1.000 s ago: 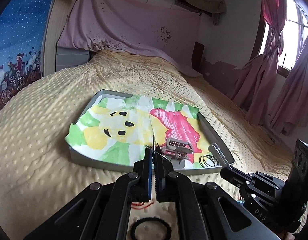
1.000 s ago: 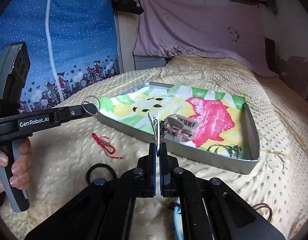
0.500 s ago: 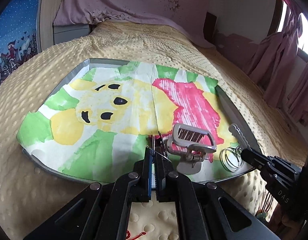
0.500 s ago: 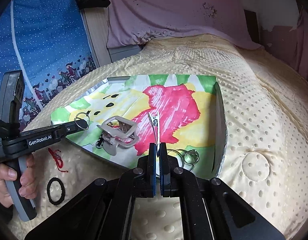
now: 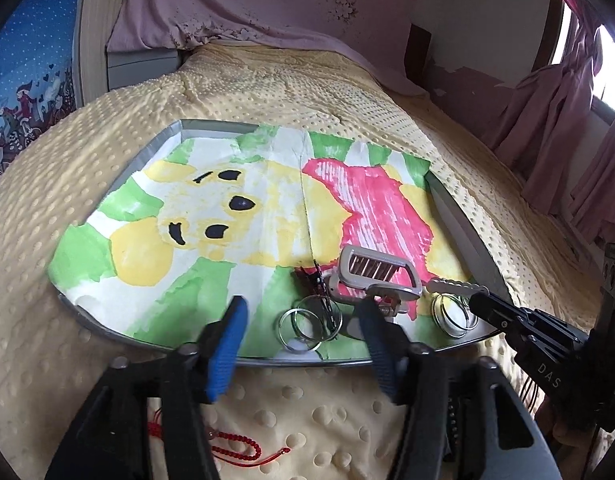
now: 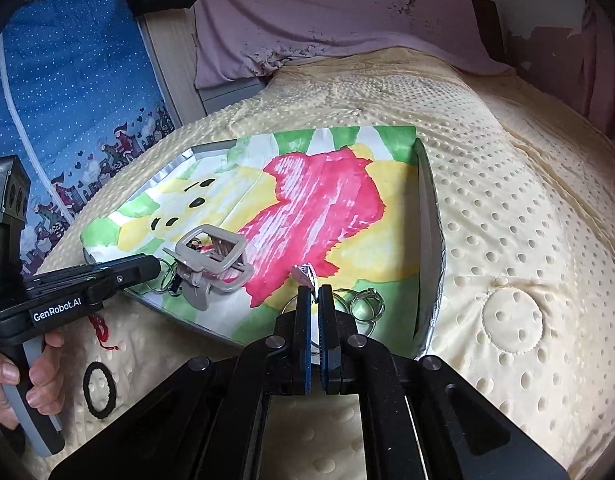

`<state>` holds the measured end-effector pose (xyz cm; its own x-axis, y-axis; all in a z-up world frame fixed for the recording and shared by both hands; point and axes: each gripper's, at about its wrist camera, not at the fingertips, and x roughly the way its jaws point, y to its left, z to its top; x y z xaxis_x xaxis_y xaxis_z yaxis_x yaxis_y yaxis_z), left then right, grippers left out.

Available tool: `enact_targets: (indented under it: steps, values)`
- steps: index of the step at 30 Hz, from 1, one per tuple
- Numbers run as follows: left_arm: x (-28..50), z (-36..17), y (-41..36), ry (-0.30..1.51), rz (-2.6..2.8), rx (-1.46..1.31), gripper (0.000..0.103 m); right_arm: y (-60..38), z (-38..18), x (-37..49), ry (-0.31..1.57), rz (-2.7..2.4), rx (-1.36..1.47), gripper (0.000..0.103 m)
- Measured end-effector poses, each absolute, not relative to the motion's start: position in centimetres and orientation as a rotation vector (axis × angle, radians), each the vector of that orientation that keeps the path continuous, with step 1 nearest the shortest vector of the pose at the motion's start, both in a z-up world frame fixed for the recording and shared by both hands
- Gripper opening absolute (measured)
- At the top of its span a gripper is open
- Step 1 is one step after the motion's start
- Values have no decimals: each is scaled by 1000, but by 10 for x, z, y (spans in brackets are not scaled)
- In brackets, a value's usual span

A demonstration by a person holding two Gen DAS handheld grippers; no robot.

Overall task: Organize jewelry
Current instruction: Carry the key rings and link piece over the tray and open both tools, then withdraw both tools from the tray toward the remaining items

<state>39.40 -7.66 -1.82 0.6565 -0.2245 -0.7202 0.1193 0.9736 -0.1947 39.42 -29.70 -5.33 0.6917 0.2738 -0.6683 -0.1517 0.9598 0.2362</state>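
Observation:
A grey tray (image 5: 461, 222) lined with a painted paper lies on the bed. My left gripper (image 5: 301, 320) hangs over its near edge with its jaws opening. Linked metal rings (image 5: 309, 324) lie loose on the paper between the blue pads (image 5: 229, 332), touching neither. A beige hair claw (image 5: 377, 276) and a small black clip (image 5: 313, 278) lie just beyond. My right gripper (image 6: 314, 300) is shut on a thin silver hair clip (image 6: 305, 273) low over the tray's near right corner, beside more metal rings (image 6: 365, 302).
On the yellow dotted blanket in front of the tray lie a red cord bracelet (image 5: 235, 448) and a black hair tie (image 6: 99, 390). A hand (image 6: 11, 380) holds the left gripper's handle. A pink sheet and curtains lie beyond.
The left gripper moved in over the tray's near edge, then opened and let the metal rings drop onto the paper. The right gripper carried the silver clip down toward the tray's right corner.

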Motion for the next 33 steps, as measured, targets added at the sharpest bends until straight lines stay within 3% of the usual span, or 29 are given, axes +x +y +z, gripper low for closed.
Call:
enact_targets:
  steps: [5,9,11,13,16,19,21,25,33]
  values:
    - [382,-13,-63,792,-170,-157,67,-299,-49,389,754,239,180,4]
    - [364,-2,-52,714,-129,-175,84,-304,-36,377,698,225,197,12]
    - [355,5,-47,687,-117,-186,89,-307,-29,367,662,214,218,39]
    - [347,10,-43,656,-100,-194,91,-311,-21,356,617,204,245,46]
    - [333,18,-40,608,-88,-199,98,-313,-11,342,580,204,272,49]
    - [319,24,-39,568,-80,-193,100,-311,-2,327,540,204,271,68]
    - [309,28,-38,539,-78,-183,101,-309,3,318,522,211,262,72]
    - [288,34,-34,491,-57,-157,102,-303,15,299,459,189,236,97]
    - [247,38,-23,436,-40,-140,102,-296,39,257,360,163,197,101]
